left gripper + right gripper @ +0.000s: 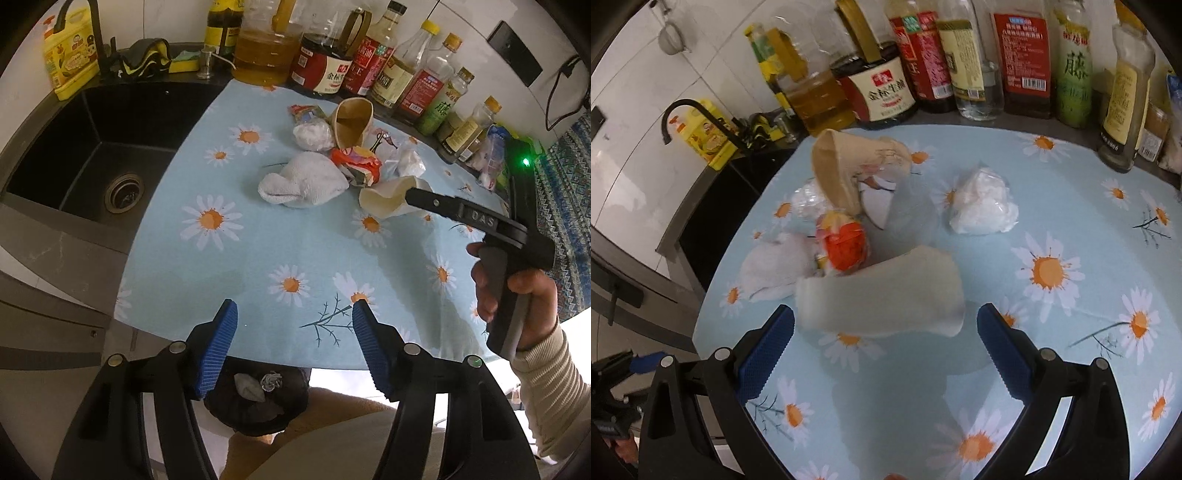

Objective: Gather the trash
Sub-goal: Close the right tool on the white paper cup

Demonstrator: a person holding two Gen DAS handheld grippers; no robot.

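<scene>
Trash lies on a blue daisy-print cloth (236, 266): a crushed white paper cup (882, 291) lying on its side, a brown paper cup (842, 170), an orange wrapper (846, 247), a white cloth wad (303, 181) and crumpled white tissue (982, 206). My right gripper (886, 332) is open, its blue pads either side of the white cup's near edge, not touching; it also shows in the left wrist view (417, 199), at the white cup (384, 197). My left gripper (295, 317) is open and empty over the cloth's front edge. A black-lined bin (258, 402) with trash sits below.
A black sink (103, 147) with a faucet lies left of the cloth. Oil and sauce bottles (325, 59) line the back wall. A yellow detergent bottle (70, 55) stands behind the sink. A patterned cloth (565, 206) lies far right.
</scene>
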